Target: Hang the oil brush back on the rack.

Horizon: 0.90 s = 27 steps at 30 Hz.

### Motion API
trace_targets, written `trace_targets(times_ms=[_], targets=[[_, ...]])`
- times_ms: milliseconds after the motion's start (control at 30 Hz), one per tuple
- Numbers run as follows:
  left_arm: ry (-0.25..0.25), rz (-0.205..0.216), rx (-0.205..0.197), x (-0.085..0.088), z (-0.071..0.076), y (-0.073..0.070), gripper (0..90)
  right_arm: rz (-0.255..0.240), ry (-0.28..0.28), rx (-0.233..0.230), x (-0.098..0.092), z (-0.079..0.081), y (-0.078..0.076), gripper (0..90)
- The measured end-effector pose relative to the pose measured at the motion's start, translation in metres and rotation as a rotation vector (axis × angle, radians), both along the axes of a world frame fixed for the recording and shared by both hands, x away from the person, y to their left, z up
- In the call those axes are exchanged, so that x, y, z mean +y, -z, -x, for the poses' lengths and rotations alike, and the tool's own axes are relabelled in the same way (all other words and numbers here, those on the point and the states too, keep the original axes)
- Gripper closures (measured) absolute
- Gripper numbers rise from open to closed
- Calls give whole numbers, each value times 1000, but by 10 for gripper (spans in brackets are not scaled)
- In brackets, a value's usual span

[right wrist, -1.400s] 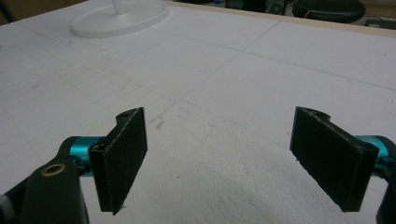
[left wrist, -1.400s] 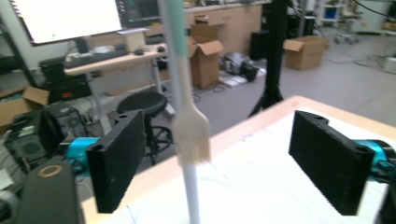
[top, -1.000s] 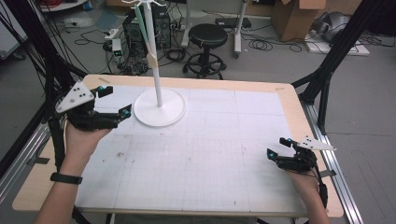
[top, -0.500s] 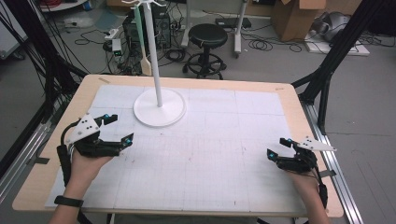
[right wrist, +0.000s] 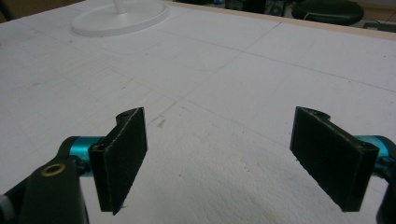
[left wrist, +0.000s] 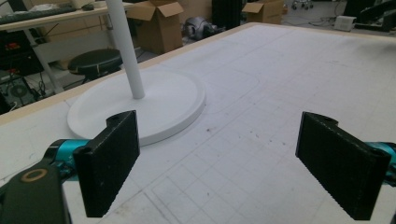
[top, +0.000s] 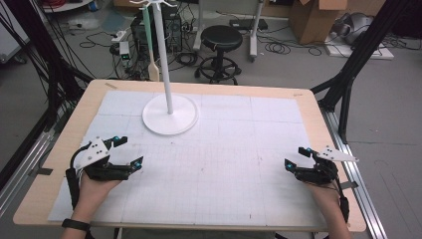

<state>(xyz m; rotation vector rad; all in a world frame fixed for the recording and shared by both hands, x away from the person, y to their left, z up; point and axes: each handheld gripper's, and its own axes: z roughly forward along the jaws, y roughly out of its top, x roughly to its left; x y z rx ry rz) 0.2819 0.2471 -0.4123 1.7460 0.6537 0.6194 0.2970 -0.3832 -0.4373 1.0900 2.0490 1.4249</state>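
Observation:
A white stand with a round base (top: 170, 115) and a tall pole (top: 163, 55) rises at the back middle of the white gridded mat (top: 224, 164). My left gripper (top: 128, 151) rests low at the front left, open, nothing between its black jaws. Its own view looks at the stand's base (left wrist: 140, 105) and pole (left wrist: 123, 46) just ahead, past its open jaws (left wrist: 224, 163). At the front right, my right gripper (top: 297, 157) is open and empty too. From the right gripper view (right wrist: 229, 158) the base (right wrist: 121, 18) lies far off at the top left.
The wooden table edge (top: 328, 139) frames the mat. A green-handled wooden spatula (top: 150, 45) hangs from the stand's top hooks behind the table. A black stool (top: 219, 45), cables and cardboard boxes (top: 318, 20) stand on the floor beyond. Black frame legs (top: 348, 79) flank the table.
My left gripper has drawn back from beside the stand's base toward the front left of the mat. The right gripper has stayed where it was.

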Motion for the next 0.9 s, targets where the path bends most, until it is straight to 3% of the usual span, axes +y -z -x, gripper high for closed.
trace_targets(times_ms=[267,900], targets=[[4,-37,17,-4,-2,9,143,5,-2,-2,0,1,0,183],[1,-1,15,-2,-4,12,145,11,7,9,-2,4,2,183]])
